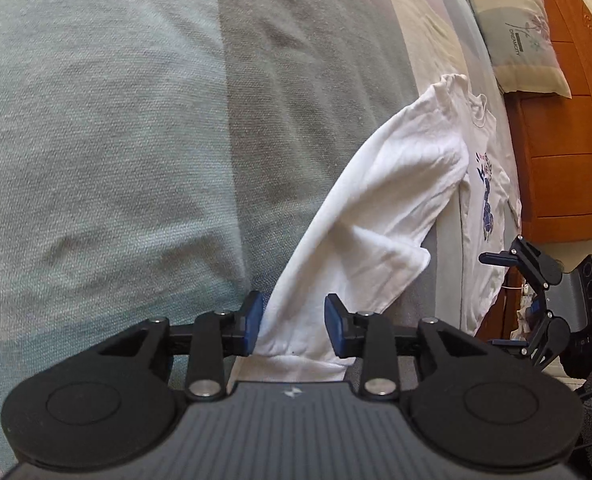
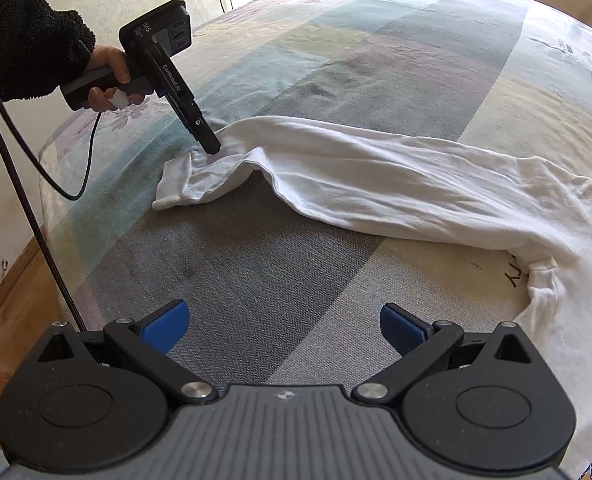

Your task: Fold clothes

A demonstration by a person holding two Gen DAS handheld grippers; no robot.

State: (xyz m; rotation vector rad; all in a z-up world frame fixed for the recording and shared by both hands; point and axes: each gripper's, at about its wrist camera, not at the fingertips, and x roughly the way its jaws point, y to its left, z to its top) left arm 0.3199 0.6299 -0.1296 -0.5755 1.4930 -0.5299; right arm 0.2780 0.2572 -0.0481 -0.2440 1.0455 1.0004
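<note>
A white long-sleeved shirt [image 1: 483,208] with a blue print lies flat on the bed, its sleeve [image 1: 375,208] stretched out towards me. My left gripper [image 1: 294,326] straddles that sleeve near the cuff. Its blue pads [image 1: 252,324] stand partly closed, a wide band of cloth lies between them, and they do not pinch it. In the right wrist view the same gripper [image 2: 210,144] points down onto the sleeve [image 2: 375,184], just behind the flat cuff [image 2: 172,184]. My right gripper [image 2: 284,326] hovers wide open over bare bedspread, short of the shirt body [image 2: 575,320]. It also shows beside the hem [image 1: 499,300].
A patchwork bedspread [image 1: 96,120] covers the bed. A pillow [image 1: 523,28] and a wooden headboard [image 1: 567,160] lie beyond the shirt. A person's hand [image 2: 108,64] in a black sleeve holds the left gripper. Its cables [image 2: 36,208] hang past the wooden bed edge [image 2: 16,300].
</note>
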